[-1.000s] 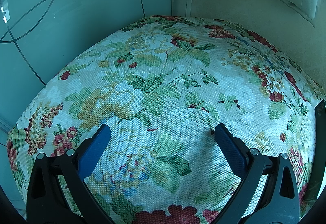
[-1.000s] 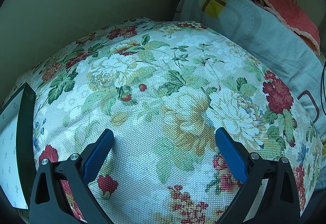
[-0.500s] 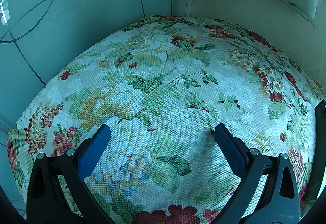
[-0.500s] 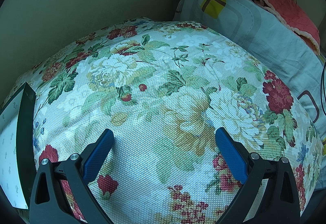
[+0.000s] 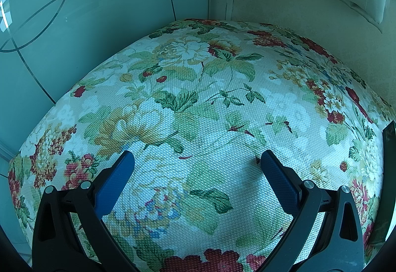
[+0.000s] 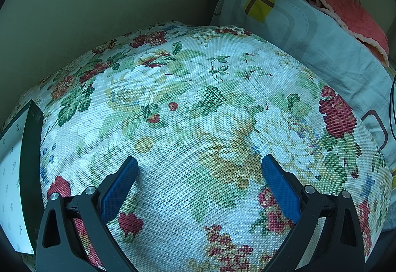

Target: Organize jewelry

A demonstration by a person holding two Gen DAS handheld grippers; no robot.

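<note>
No jewelry shows in either view. My left gripper hangs open over a floral cloth, blue pads wide apart with nothing between them. My right gripper is open too, over another stretch of the same floral cloth. A box with a dark rim and a white patterned inside stands at the left edge of the right wrist view. A sliver of a dark edge, perhaps the same box, shows at the right edge of the left wrist view.
A glass panel with curved lines borders the cloth on the left and a pale wall at the back. In the right wrist view a light blue pillow and a pink quilt lie at the right.
</note>
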